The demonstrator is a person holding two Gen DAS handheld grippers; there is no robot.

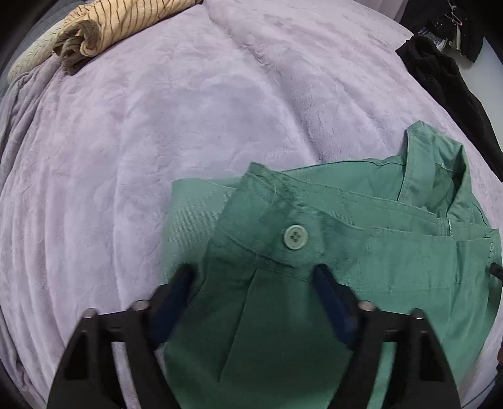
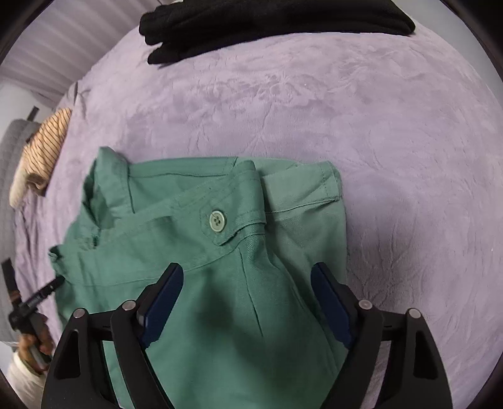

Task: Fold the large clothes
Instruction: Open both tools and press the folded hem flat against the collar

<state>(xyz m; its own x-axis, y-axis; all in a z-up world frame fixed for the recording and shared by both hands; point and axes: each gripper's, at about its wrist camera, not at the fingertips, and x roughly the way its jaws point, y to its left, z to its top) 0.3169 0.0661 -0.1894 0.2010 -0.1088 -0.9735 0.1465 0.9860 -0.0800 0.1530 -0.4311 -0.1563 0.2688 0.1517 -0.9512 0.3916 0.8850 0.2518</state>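
Observation:
A green button-up shirt (image 1: 361, 226) lies partly folded on a lilac blanket; it also shows in the right wrist view (image 2: 188, 226). A cuffed sleeve with a green button (image 1: 295, 237) lies across the top; the button shows in the right wrist view too (image 2: 217, 221). My left gripper (image 1: 254, 270) is open just above the sleeve, a finger on each side. My right gripper (image 2: 246, 270) is open over the same sleeve, holding nothing. The left gripper's tip (image 2: 53, 284) shows at the shirt's left edge in the right wrist view.
The lilac blanket (image 1: 157, 126) covers the bed. A rolled striped tan garment (image 1: 103, 28) lies at the far left (image 2: 47, 148). Black clothes (image 2: 267, 22) are piled at the far edge (image 1: 440, 69).

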